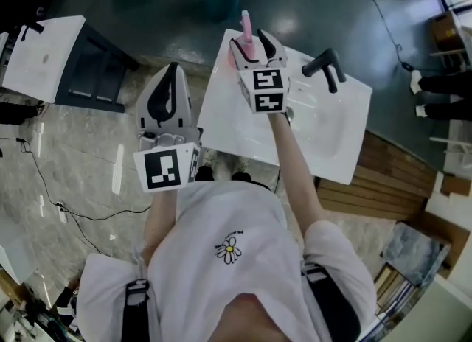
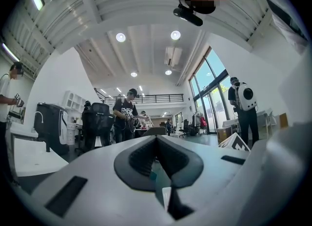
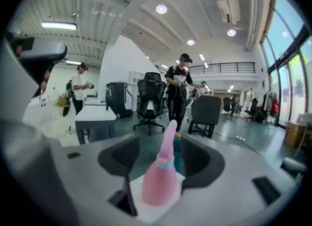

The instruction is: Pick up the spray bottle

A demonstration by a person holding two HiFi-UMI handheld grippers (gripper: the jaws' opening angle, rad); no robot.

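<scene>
The spray bottle (image 3: 163, 183), pink, stands upright at the white desk's (image 1: 324, 138) far edge. It sits between the right tool's (image 1: 254, 44) widely parted jaws, which don't press it. The left tool (image 2: 157, 140) hangs beside the desk, clenched on nothing.

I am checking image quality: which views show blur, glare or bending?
Right gripper view: the bottle is soft, close to the lens; room lines bend. Left gripper view: ceiling lamps glare; edges bend. Head view: mostly sharp, with sheen on the floor.

White T-shirt (image 1: 195, 263) with daisy print (image 1: 229, 248)
</scene>
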